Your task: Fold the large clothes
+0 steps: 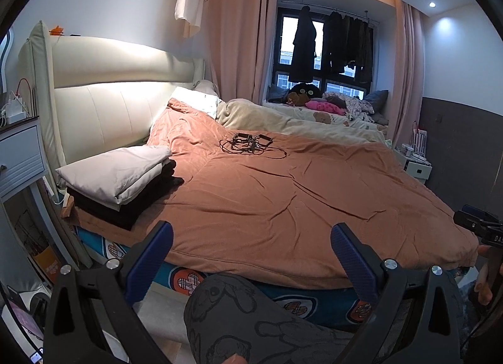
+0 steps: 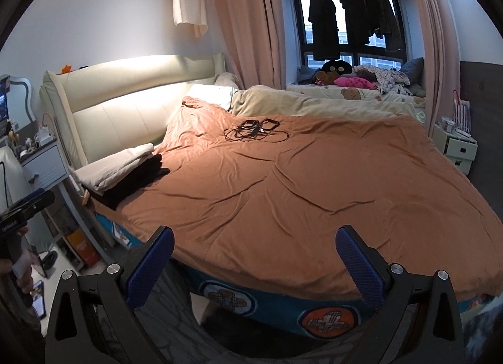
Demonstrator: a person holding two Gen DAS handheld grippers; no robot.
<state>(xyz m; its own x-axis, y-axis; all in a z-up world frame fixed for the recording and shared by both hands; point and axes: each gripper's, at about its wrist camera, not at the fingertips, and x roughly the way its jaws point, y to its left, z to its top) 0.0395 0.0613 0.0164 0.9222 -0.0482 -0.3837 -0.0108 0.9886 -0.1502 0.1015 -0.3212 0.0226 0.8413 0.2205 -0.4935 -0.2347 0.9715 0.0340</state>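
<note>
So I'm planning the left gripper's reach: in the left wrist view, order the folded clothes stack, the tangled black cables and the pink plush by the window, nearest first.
From the left gripper:
1. Folded clothes stack, left bed edge.
2. Tangled black cables, mid-bed.
3. Pink plush, on the window ledge.

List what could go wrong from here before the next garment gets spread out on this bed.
1. The tangled black cables lie mid-blanket; a garment spread there could snag them or fold them in.
2. The folded stack, pale cloth over dark, sits at the orange blanket's corner near the bed edge; tugging the blanket could topple it.
3. Both the left claw and the right claw are open and empty, with no unfolded garment within obvious reach.
</note>
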